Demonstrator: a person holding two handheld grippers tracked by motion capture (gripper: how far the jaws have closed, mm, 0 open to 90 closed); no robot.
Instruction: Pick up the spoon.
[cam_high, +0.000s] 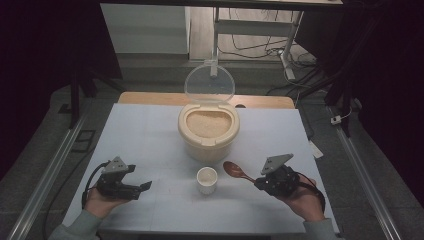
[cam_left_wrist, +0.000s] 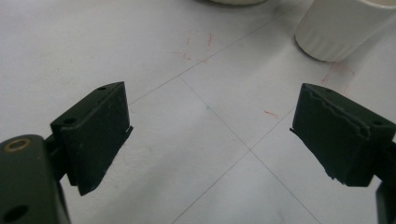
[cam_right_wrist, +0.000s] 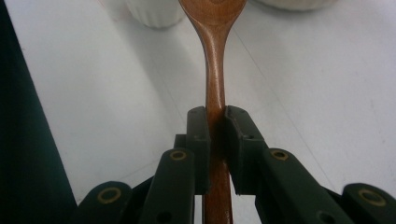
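Note:
A brown wooden spoon (cam_high: 236, 171) hangs just above the table, right of a small white ribbed cup (cam_high: 207, 180). My right gripper (cam_high: 260, 181) is shut on the spoon's handle (cam_right_wrist: 215, 100), with the bowl pointing away toward the cup (cam_right_wrist: 154, 11). Behind the cup stands a cream rice container (cam_high: 208, 132) full of grains, its clear lid (cam_high: 209, 84) tipped up. My left gripper (cam_high: 144, 188) rests at the table's front left, open, nothing between its fingers (cam_left_wrist: 95, 135). The white cup (cam_left_wrist: 343, 25) shows at the upper right of the left gripper view.
The white table (cam_high: 145, 135) has bare room on both sides of the container. A wooden edge (cam_high: 150, 97) runs along its far side. Metal rails (cam_high: 47, 172) flank the table on the floor, and a desk frame with cables (cam_high: 287, 47) stands beyond.

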